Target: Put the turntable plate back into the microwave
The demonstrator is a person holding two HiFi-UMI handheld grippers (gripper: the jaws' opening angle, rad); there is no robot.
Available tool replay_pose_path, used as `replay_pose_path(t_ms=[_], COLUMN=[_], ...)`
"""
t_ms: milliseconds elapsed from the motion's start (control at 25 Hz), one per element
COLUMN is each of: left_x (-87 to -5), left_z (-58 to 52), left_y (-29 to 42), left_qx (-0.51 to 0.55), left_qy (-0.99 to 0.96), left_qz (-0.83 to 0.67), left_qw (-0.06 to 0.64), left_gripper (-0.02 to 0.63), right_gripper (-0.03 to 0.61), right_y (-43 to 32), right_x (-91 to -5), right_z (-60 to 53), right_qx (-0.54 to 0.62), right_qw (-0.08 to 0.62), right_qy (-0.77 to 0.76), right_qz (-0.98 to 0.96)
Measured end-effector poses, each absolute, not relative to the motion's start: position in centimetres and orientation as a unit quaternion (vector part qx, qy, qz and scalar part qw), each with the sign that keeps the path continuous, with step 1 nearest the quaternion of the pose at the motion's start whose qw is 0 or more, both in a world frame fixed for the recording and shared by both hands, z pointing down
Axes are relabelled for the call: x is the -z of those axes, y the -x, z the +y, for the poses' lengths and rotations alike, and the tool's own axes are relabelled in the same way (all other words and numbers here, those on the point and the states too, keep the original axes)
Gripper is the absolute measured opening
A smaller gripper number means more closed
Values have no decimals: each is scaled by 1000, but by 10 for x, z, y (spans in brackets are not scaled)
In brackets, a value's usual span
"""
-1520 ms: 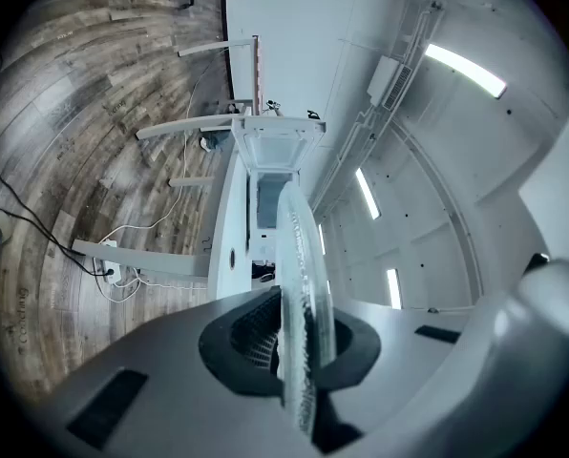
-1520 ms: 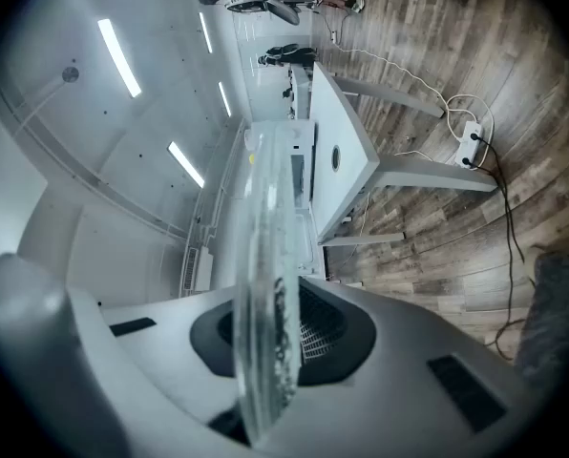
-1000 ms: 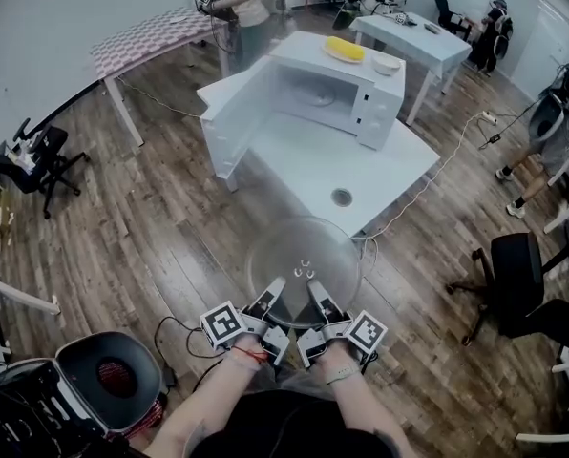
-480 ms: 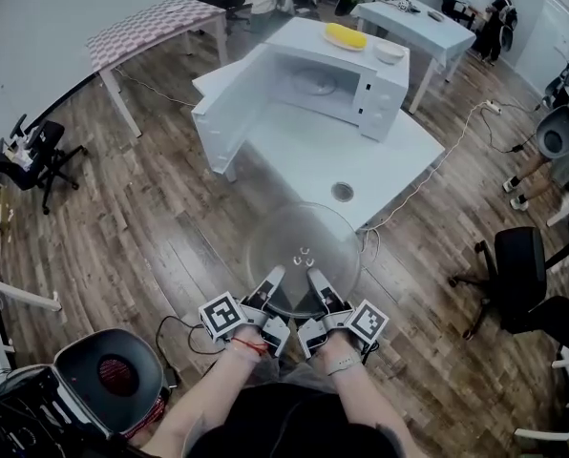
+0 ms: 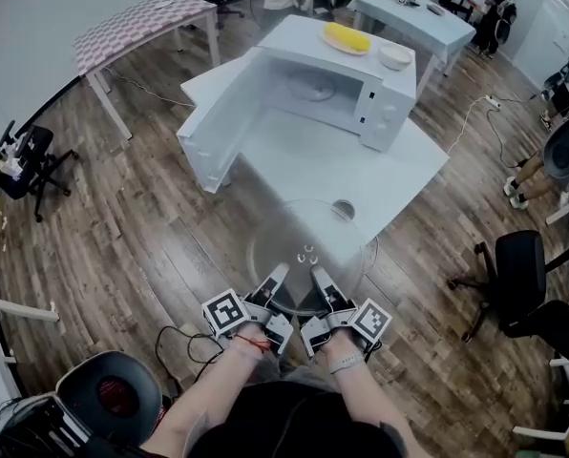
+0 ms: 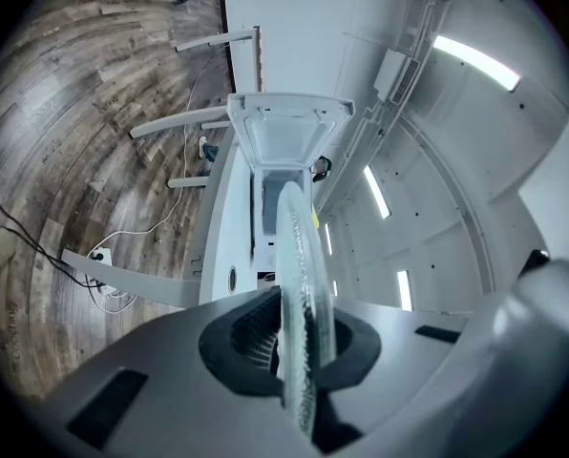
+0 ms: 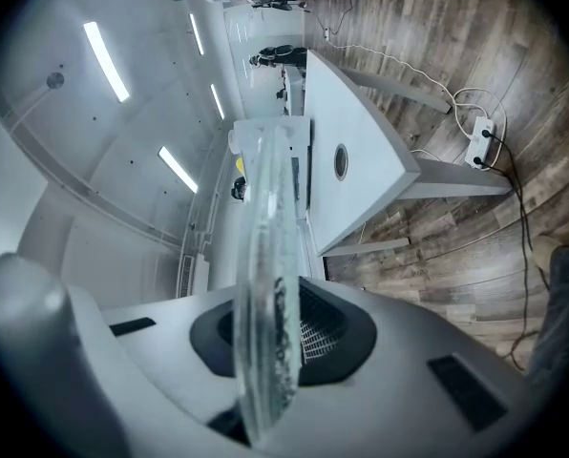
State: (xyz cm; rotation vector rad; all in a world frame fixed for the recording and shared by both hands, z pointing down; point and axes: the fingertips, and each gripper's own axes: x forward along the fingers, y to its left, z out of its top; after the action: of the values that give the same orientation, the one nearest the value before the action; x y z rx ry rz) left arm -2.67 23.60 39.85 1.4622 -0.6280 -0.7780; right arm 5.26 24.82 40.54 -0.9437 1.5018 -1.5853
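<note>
A clear glass turntable plate (image 5: 308, 251) is held level in front of me, its far rim over the near corner of the white table (image 5: 380, 175). My left gripper (image 5: 276, 280) and right gripper (image 5: 319, 281) are both shut on its near rim, side by side. In the left gripper view the plate (image 6: 299, 294) stands edge-on between the jaws. The right gripper view shows the plate (image 7: 265, 303) clamped the same way. The white microwave (image 5: 332, 89) sits on the table ahead, its door (image 5: 218, 127) swung open to the left and its cavity facing me.
A yellow item on a plate (image 5: 347, 38) and a white bowl (image 5: 395, 57) rest on the microwave's top. A round hole (image 5: 342, 209) marks the table near its corner. An office chair (image 5: 528, 289) stands right, a dark-lined appliance (image 5: 113, 399) lower left, and people at the far tables.
I have come closer to the table with the plate. Its far rim now overlaps the table's near corner, and the microwave looks larger.
</note>
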Motion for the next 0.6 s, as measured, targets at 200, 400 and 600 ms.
replay_pose_path(t_ms=[200, 400, 600], left_x=[-398, -400, -406], left_z=[202, 172, 147], left_y=[22, 19, 20], left_qx=[329, 317, 300], left_qy=[-640, -644, -649], left_qz=[-265, -256, -253], left_qw=[641, 648, 652], left_gripper=[31, 31, 31], right_gripper=[53, 54, 54], right_y=[-56, -59, -59], right_x=[-405, -406, -409], right_z=[217, 189, 166], right_qx=[615, 609, 603], right_qw=[383, 389, 399], right_qy=[377, 390, 398], right_qz=[577, 572, 565])
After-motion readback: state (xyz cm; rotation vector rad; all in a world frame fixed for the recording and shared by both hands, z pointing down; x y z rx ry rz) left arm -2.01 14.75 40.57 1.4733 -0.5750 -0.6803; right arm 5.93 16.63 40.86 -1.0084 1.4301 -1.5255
